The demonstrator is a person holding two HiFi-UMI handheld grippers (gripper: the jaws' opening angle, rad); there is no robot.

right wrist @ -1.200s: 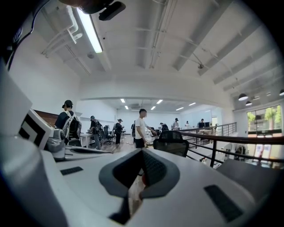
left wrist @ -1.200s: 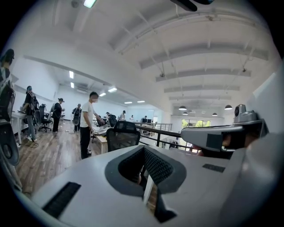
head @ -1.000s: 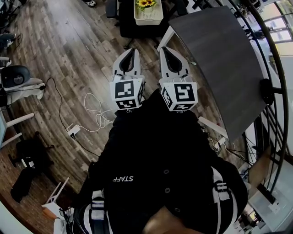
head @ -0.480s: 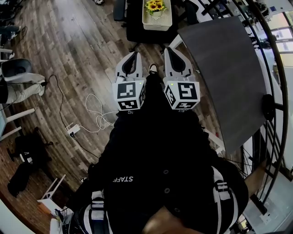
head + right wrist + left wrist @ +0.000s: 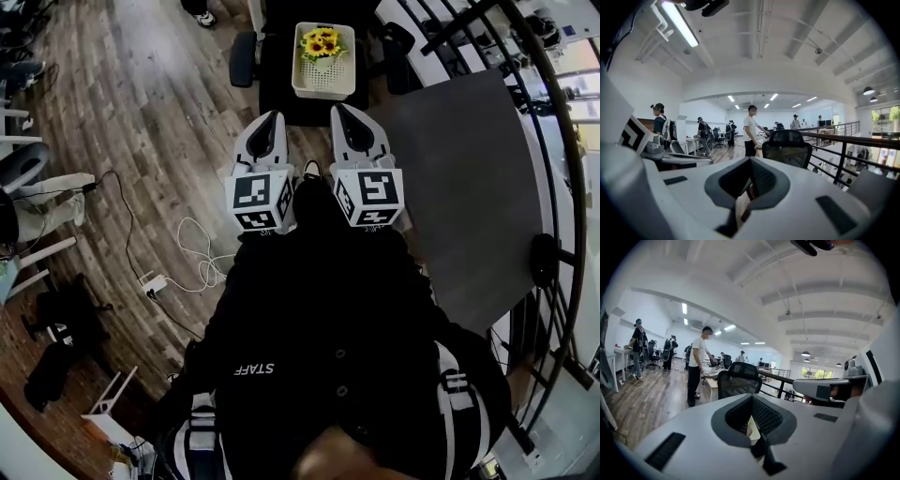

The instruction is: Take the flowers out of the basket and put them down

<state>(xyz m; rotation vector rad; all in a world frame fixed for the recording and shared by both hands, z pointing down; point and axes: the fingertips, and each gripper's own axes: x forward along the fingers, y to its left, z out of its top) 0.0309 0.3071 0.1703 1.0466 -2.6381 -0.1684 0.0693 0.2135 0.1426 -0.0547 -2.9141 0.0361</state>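
Head view, item 1: left hand-held gripper (image 5: 266,127), jaws pressed together to a point, nothing between them. It is held out from the chest with its nose towards 12 o'clock.

Item 2: right hand-held gripper (image 5: 349,118), just beside the left one at its 3 o'clock and parallel to it. Its jaws are likewise pressed together and empty. The hands holding both are hidden under the gripper bodies.

Item 3: white basket (image 5: 324,82), at 12 o'clock from both grippers and well apart from them, standing on a dark bench (image 5: 281,89).

Item 4: flowers (image 5: 322,44), yellow sunflowers, inside the basket at its far end.

Item 5: grey table (image 5: 464,187), at 3 o'clock of the right gripper.

Item 6: white cable (image 5: 200,239), looped on the wood floor at 8 o'clock of the left gripper.

Left gripper view: the jaws (image 5: 752,420) meet along a narrow seam and grip nothing. A black mesh chair (image 5: 738,379) stands beyond them at 12 o'clock, with a standing person (image 5: 697,366) at 10 o'clock.

Right gripper view: the jaws (image 5: 749,180) are closed and empty. The chair (image 5: 786,146) is at 1 o'clock and a railing (image 5: 843,154) at 3 o'clock.
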